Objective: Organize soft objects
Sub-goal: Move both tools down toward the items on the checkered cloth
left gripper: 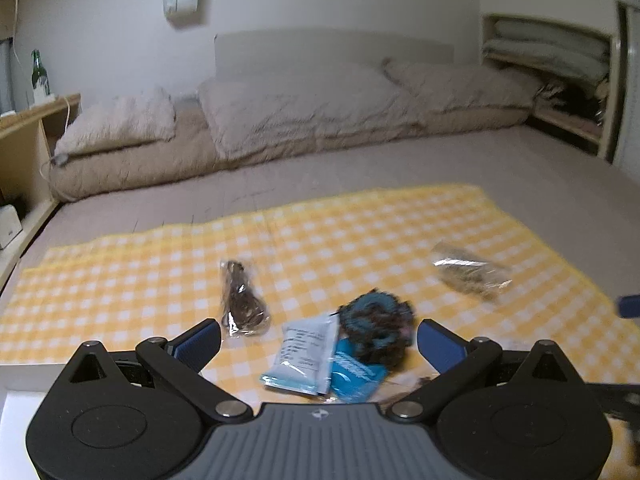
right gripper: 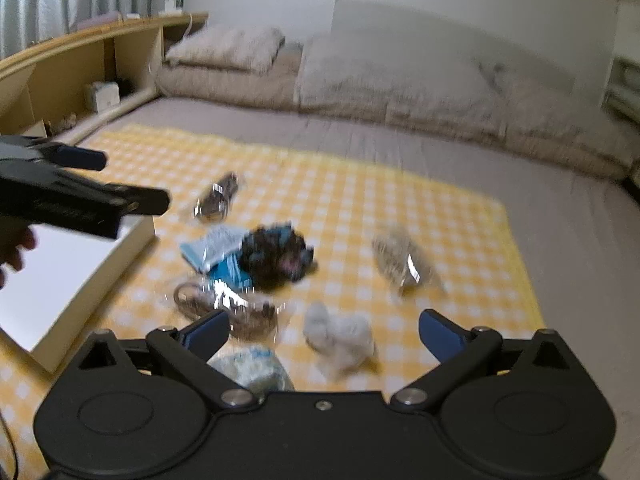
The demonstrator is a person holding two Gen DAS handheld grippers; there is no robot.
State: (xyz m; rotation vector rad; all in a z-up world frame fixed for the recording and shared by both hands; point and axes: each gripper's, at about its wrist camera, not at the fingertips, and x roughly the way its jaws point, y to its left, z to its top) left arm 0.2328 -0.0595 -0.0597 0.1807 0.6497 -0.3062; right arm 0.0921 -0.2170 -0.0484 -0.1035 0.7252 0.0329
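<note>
Scrunchie (left gripper: 378, 326), dk blue/black, soft, light, squashy, prob. best pinched across its bunched rim, lies mid yellow check cloth (left gripper: 120, 280) touching blue sachets (left gripper: 320, 356); left gripper (left gripper: 319, 339) & right gripper (right gripper: 324, 332) both wide open, empty.

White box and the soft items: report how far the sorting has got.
Nothing looks sorted yet: the white box shows no items inside. Both the left gripper and right gripper are open, holding nothing. The dark scrunchie, white fluffy piece and packets remain on the checked cloth.
</note>
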